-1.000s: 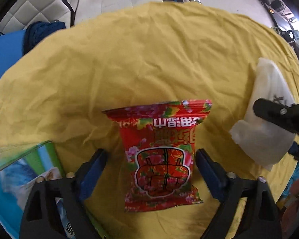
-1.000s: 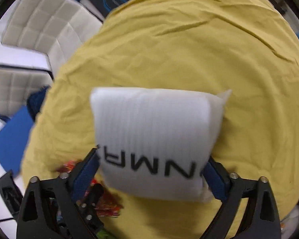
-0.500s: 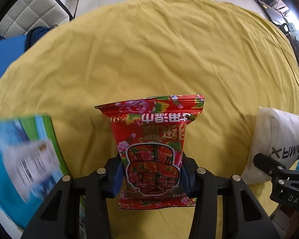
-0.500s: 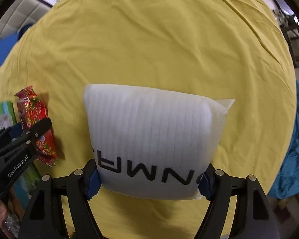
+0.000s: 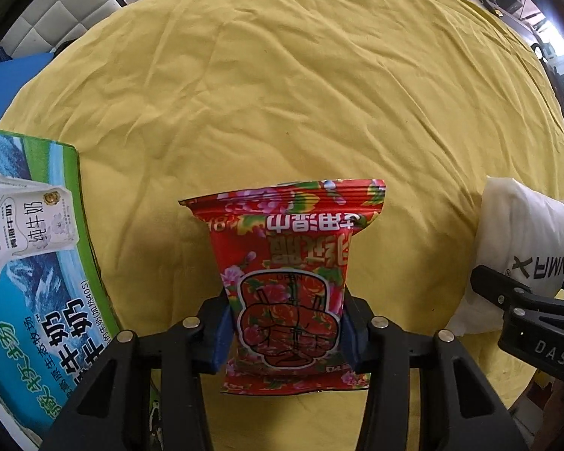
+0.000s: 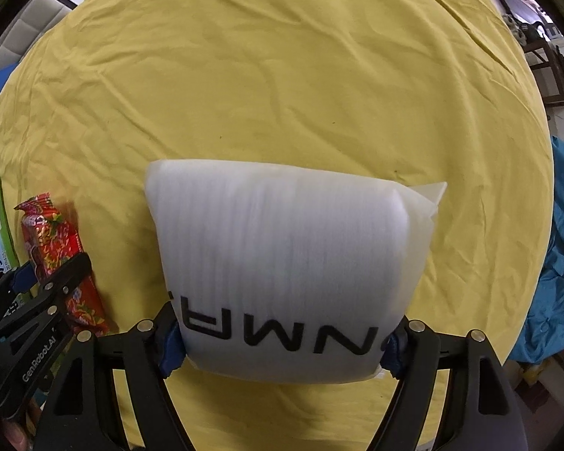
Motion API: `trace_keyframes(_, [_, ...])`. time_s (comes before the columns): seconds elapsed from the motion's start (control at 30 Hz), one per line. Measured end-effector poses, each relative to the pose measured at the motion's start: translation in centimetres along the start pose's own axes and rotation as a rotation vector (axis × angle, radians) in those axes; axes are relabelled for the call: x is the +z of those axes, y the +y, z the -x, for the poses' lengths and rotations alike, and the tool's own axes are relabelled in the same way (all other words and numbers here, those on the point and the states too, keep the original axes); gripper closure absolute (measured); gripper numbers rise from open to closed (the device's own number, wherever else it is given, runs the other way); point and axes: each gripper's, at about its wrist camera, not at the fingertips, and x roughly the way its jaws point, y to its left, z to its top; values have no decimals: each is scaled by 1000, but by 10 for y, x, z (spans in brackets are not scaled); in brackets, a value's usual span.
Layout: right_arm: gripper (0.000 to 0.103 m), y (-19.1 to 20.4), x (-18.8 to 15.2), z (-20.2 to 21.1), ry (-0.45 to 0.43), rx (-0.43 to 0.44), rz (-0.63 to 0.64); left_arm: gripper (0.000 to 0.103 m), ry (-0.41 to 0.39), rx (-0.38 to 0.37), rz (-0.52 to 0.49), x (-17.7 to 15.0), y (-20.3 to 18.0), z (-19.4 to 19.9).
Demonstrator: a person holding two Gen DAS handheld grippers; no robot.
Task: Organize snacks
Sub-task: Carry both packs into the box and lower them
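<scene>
A red flowered snack packet (image 5: 287, 285) sits between the blue pads of my left gripper (image 5: 284, 332), which is shut on its lower half above the yellow tablecloth (image 5: 282, 94). The same red packet (image 6: 56, 255) shows at the left of the right wrist view, held by the left gripper (image 6: 52, 282). My right gripper (image 6: 282, 345) is shut on a puffy white packet (image 6: 282, 255) with black letters. This white packet (image 5: 522, 248) also appears at the right edge of the left wrist view.
A green and blue milk carton box (image 5: 30, 263) stands at the left, close to the red packet. The round table's cloth stretches ahead. White padded chairs (image 5: 56, 11) and blue fabric (image 6: 560, 263) lie beyond the table edge.
My left gripper closed on the red packet and lifted it slightly. The right gripper swung round with the white packet, bringing the red packet and box into its view at left.
</scene>
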Motion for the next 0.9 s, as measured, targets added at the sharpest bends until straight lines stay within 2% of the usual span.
trace_keyframes(0.13, [30, -11, -9, 5, -20, 33, -28, 60, -28, -2, -3, 1, 4, 12])
trace_keyframes(0.33, [31, -21, -27, 39, -79, 75, -30, 60, -105, -32, -7, -6, 8, 51])
trace_keyframes(0.63, [31, -11, -65, 121, -232, 113, 34, 60, -253, -76, -27, -39, 24, 143])
trace_keyframes(0.73, [31, 9, -79, 151, -271, 131, 52, 60, -298, -90, -24, -49, 33, 170])
trace_keyframes(0.9, [31, 25, -103, 181, -322, 155, 81, 60, -351, -103, -10, -69, 55, 198])
